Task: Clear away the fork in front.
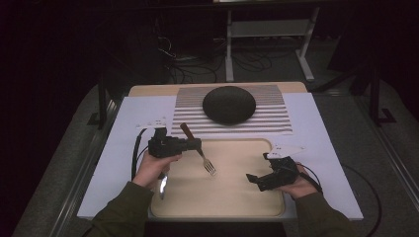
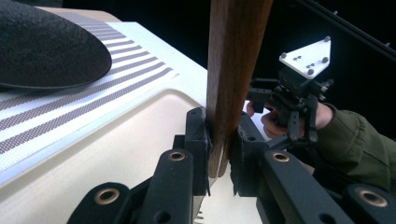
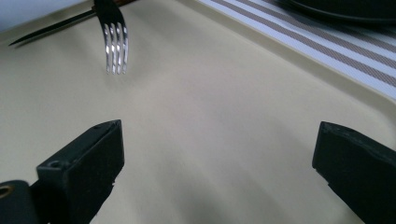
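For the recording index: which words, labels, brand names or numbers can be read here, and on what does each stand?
No text can be read.
Small dark marks on the white sheet, near its upper left: too small and blurred to read.
The fork, tray, striped placemat and dark bowl bear no lettering.

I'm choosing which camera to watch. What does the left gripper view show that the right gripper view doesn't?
Left gripper view: the left gripper clamped on the fork's wooden handle, plus the right gripper and a green sleeve. Right gripper view: the fork tines over the tray, a knife behind them, open jaws. Shared: the tray, striped mat, dark dish.
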`<move>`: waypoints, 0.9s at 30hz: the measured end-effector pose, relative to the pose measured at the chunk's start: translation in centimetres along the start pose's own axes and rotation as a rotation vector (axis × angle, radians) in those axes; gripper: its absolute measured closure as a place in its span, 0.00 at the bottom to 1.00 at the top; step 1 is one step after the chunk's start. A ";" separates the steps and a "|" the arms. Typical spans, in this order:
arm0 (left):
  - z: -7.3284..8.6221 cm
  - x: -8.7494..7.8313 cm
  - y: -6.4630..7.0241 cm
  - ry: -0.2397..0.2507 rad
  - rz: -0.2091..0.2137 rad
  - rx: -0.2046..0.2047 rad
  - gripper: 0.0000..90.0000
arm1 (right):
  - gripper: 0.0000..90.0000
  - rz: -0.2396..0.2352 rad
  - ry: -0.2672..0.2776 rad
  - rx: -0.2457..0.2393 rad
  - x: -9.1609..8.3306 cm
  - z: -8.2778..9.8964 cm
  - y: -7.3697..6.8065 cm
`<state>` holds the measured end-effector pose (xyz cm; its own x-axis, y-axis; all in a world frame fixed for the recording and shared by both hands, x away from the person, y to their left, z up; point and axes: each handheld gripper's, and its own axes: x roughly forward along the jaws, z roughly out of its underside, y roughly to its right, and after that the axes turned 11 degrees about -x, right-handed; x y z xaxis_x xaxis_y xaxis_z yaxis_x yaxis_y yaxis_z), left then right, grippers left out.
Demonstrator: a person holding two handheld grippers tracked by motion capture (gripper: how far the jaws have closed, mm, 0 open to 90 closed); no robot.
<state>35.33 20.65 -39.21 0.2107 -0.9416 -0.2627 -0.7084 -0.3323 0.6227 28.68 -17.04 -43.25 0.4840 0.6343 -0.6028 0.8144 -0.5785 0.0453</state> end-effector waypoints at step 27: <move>3.4 -3.2 1.4 -0.090 0.045 -0.061 0.90 | 0.02 0.020 -0.002 0.039 -1.3 1.8 0.6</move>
<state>31.38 23.37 -40.02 0.1164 -0.9479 -0.2965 -0.6730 -0.2948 0.6784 27.92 -19.12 -43.89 0.4998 0.6210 -0.6039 0.7912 -0.6110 0.0264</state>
